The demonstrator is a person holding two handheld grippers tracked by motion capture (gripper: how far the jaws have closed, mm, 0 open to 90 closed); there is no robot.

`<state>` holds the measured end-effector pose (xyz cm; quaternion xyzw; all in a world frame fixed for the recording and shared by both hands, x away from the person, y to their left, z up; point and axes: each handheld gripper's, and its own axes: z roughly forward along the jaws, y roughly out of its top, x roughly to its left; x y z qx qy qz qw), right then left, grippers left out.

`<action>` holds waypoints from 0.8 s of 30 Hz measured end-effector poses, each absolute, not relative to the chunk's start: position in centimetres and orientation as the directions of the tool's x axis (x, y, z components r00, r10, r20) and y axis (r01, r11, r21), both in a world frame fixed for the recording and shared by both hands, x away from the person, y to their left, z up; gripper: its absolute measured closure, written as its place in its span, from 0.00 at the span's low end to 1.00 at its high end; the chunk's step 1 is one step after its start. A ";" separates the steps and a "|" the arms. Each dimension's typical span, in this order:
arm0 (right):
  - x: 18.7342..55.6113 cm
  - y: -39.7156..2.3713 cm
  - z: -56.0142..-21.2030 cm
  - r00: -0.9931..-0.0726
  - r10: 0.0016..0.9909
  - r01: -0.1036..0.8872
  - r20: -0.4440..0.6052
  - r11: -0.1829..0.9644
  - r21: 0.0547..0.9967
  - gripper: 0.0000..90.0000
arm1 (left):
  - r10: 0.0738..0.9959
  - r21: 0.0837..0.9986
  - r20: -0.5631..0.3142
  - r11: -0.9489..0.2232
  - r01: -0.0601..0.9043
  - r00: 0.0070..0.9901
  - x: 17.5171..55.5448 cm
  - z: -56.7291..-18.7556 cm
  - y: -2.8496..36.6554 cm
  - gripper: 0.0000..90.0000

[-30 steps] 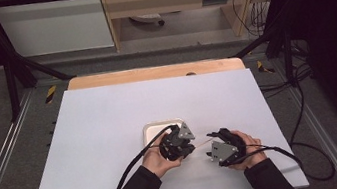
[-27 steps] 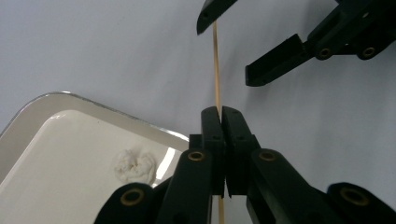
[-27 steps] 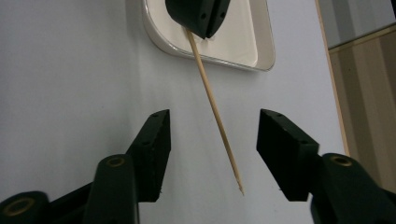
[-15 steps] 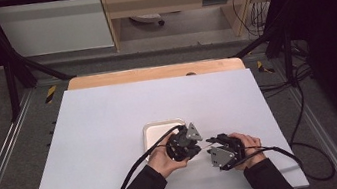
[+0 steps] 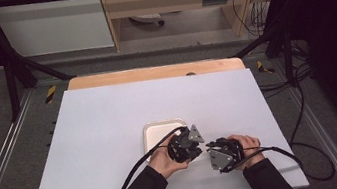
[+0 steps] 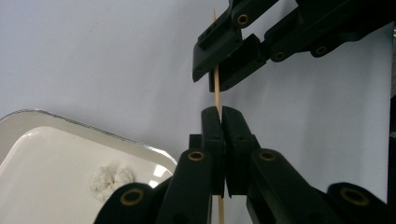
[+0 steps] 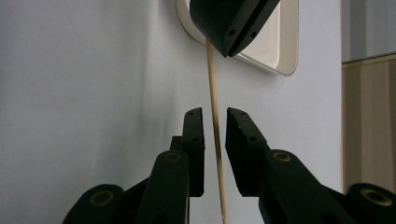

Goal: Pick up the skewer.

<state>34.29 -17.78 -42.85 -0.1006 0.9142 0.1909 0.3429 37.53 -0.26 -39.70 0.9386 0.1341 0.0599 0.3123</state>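
Now | left gripper (image 6: 219, 122) clamping thin wooden skewer (image 7: 214, 100), drifting right off white rectangular tray (image 5: 154, 129) | right gripper (image 7: 215, 122) closing around skewer, pads not yet touching.

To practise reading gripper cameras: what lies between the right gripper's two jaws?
In the right gripper view, a thin wooden stick runs between the right gripper, whose jaws have just been closing but stand apart. The left gripper is shut on the stick.

It was a lab — a white tabletop (image 5: 111, 133) inside a black frame (image 5: 13, 82), with cables (image 5: 304, 99) trailing on grey carpet.
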 end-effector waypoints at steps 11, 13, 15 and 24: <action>34.3 -17.8 -42.8 -0.736 -0.085 -0.346 -0.671 0.900 0.266 0.96 | 0.284 0.599 0.029 -0.772 0.211 0.958 37.6 -39.8 -0.2 0.99; 34.2 -17.8 -42.8 -0.738 -0.088 -0.346 -0.669 0.900 0.263 0.97 | 0.284 0.601 0.028 -0.771 0.211 0.959 37.6 -39.8 -0.2 0.99; 34.2 -17.7 -42.8 -0.737 -0.097 -0.350 -0.669 0.902 0.254 0.98 | 0.283 0.602 0.028 -0.770 0.210 0.959 37.6 -39.8 -0.2 0.99; 34.1 -17.6 -42.8 -0.728 -0.120 -0.355 -0.675 0.909 0.221 0.99 | 0.272 0.599 0.039 -0.777 0.195 0.962 37.7 -39.6 0.0 0.91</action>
